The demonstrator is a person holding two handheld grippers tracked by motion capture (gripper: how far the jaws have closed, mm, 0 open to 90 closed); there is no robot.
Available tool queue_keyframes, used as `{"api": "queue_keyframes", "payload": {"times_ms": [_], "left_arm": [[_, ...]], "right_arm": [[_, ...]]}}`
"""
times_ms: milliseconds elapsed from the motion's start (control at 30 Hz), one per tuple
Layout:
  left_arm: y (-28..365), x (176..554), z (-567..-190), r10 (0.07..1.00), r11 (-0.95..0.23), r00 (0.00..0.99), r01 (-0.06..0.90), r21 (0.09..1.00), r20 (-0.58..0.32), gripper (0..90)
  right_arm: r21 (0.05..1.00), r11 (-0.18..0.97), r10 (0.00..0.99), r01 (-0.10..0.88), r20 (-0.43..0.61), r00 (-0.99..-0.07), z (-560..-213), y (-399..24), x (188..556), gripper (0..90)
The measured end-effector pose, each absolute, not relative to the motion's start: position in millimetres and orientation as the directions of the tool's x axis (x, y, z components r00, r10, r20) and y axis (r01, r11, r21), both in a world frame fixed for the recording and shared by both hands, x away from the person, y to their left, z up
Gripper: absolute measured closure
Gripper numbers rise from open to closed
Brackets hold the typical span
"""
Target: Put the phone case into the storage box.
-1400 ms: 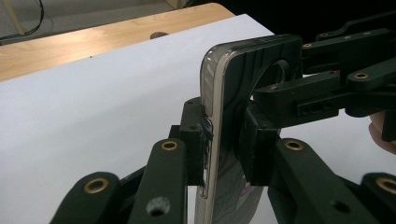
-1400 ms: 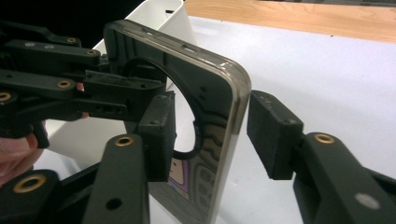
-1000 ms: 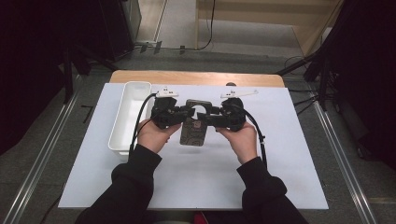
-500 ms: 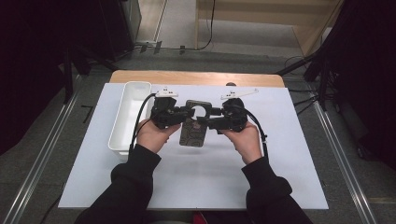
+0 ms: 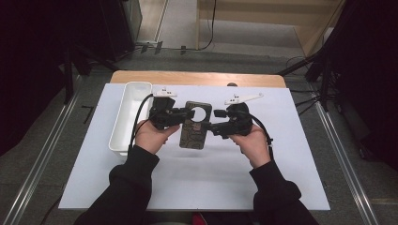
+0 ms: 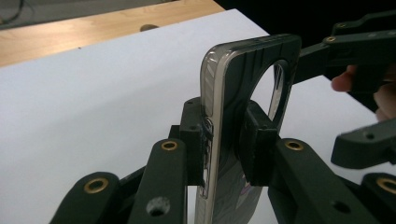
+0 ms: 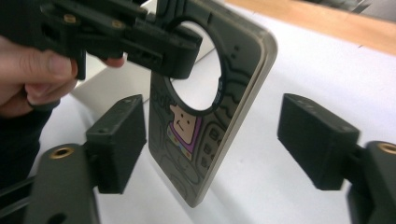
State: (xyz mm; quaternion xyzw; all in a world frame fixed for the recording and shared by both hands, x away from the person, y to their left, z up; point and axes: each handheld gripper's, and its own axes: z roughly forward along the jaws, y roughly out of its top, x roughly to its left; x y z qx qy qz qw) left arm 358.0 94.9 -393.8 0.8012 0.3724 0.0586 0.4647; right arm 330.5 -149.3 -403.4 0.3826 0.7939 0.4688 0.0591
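Note:
A dark phone case (image 5: pixel 194 125) with a round cut-out and a cartoon print is held above the white mat. My left gripper (image 5: pixel 185 115) is shut on its edge; in the left gripper view the pads (image 6: pixel 254 140) press on both faces of the case (image 6: pixel 243 70). My right gripper (image 5: pixel 212 126) faces it from the right. Its jaws have just been opening and now stand wide. In the right gripper view the case (image 7: pixel 233 74) hangs between the right gripper (image 7: pixel 224 135) jaws, touching neither pad (image 7: pixel 317 135).
A long white bin (image 5: pixel 126 117) lies left of the hands on the white mat (image 5: pixel 281 159). The wooden table edge (image 5: pixel 197 77) runs along the back. Cables trail from both grippers over the forearms.
The right gripper's jaws have spread apart and let go of the case, and that hand has eased slightly right. The left gripper keeps its hold and has not moved.

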Motion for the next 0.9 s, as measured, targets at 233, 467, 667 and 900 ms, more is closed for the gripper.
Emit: {"api": "queue_keyframes", "payload": {"times_ms": [233, 467, 667, 900], "left_arm": [[96, 357, -392, 0.643, -0.293, 0.721, 0.542, 0.787, -0.258, 72.9], [96, 355, -392, 0.633, -0.299, 0.730, 0.537, 0.789, -0.257, 72.9], [98, 356, -392, 0.630, -0.297, 0.731, 0.539, 0.788, -0.262, 72.9], [102, 356, -391, 0.630, -0.296, 0.730, 0.543, 0.786, -0.266, 72.9]], "right_arm": [[0.793, 0.275, 0.639, 0.543, 0.271, -0.720, -408, -153, 326, 19.8], [0.800, 0.270, 0.618, 0.535, 0.282, -0.733, -412, -165, 322, 19.8], [0.810, 0.265, 0.609, 0.522, 0.280, -0.742, -411, -169, 319, 19.8], [0.806, 0.277, 0.605, 0.523, 0.276, -0.747, -415, -174, 314, 19.7]]}}
